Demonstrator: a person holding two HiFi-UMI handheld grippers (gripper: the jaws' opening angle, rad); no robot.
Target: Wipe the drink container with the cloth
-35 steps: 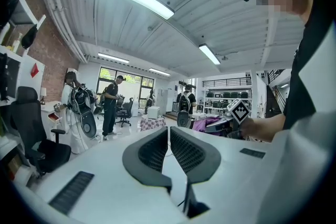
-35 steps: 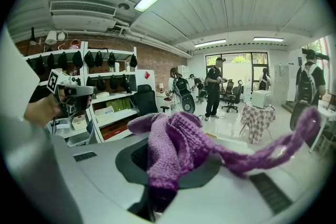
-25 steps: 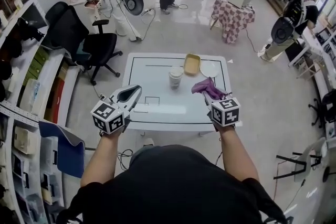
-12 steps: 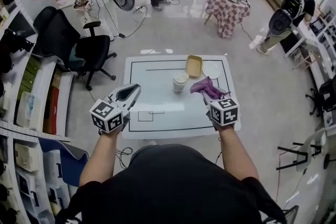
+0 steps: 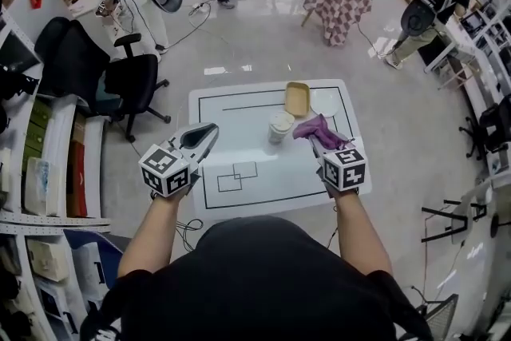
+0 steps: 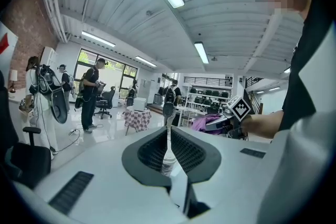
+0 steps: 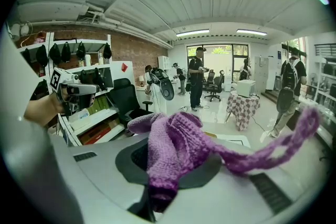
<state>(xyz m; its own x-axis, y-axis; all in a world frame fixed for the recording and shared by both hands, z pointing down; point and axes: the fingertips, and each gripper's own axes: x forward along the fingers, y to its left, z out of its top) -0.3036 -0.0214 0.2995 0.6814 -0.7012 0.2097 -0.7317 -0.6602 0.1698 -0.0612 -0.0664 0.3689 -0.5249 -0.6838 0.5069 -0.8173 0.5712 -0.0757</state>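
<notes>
It was a big open workroom with a shiny floor, and a low white table (image 5: 239,124) marked with black lines stood in the middle of it. The drink container (image 5: 281,126), a pale lidded cup, stood upright on that table, a little past the middle and toward the right side, its long axis straight up.

Just to the right of it hung the purple knitted cloth (image 5: 318,130), a bunch of it pinched in the right gripper (image 5: 321,146) and a loose tail trailing off. The cloth's edge came right up beside the cup; I could not tell whether it touched. That right gripper was clearly the nearer one, with the cup lying ahead of it and slightly to its left, so I judged a short sideways reach would bring cloth onto cup wall.

The left gripper (image 5: 209,130) hovered over the table's left edge, jaws pressed together on nothing, with the cup well apart from it, ahead and to its right. It looked placed to steady the cup, though its jaws would have to spread first.

Nothing stood between either gripper and the cup. Just behind the cup lay a tan tray (image 5: 296,98), with a white plate (image 5: 323,102) beside it, close enough to be knocked by a wide wipe. Further off were a black office chair (image 5: 128,80), a checked-cloth table (image 5: 335,0) and a few people standing about.
</notes>
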